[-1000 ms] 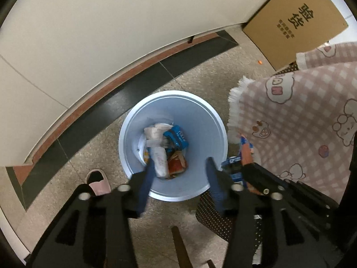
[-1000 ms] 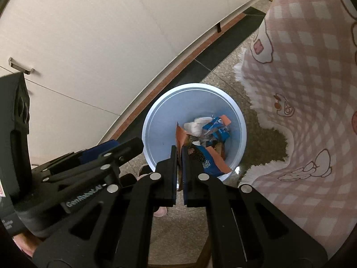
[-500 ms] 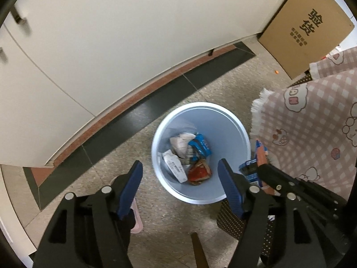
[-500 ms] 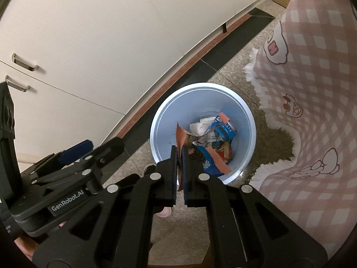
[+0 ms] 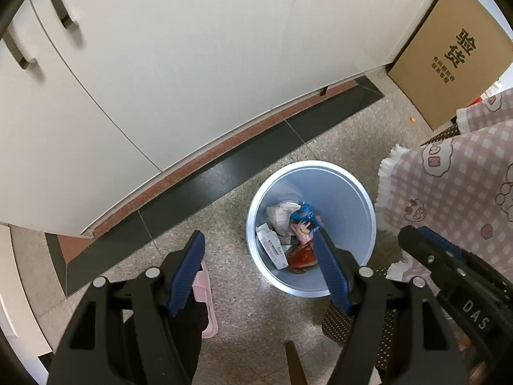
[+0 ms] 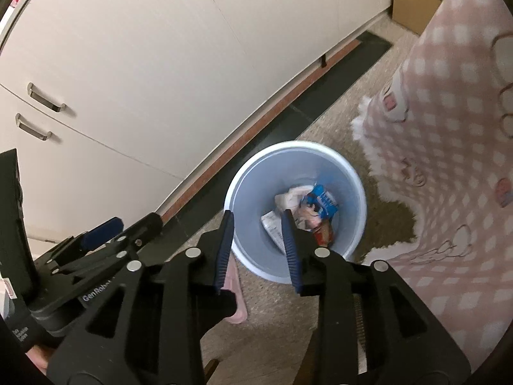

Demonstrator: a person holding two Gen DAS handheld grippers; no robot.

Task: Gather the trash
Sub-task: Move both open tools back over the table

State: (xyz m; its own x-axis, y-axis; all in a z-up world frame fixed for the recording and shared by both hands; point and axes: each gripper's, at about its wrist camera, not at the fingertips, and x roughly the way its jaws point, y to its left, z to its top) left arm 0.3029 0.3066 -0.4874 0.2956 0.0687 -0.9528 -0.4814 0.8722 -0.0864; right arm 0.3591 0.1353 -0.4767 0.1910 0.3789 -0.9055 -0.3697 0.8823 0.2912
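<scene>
A pale blue trash bin (image 5: 349, 192) stands on the speckled floor and holds several wrappers (image 5: 295, 227): white, blue and red. My left gripper (image 5: 259, 240) is open and empty, high above the bin's left side. In the right wrist view the bin (image 6: 253, 179) shows the same wrappers (image 6: 307, 208). My right gripper (image 6: 256, 216) is open and empty above the bin's near rim. The right gripper also shows at the right edge of the left wrist view (image 5: 449, 263).
White cabinet doors (image 5: 192, 64) with a dark plinth run behind the bin. A pink checked cloth (image 5: 455, 192) hangs at the right. A cardboard box (image 5: 449, 54) leans at the far right. A pink slipper (image 5: 206, 301) lies left of the bin.
My right gripper has opened and the wrapper it held has dropped into the bin. Both grippers have risen away from the bin.
</scene>
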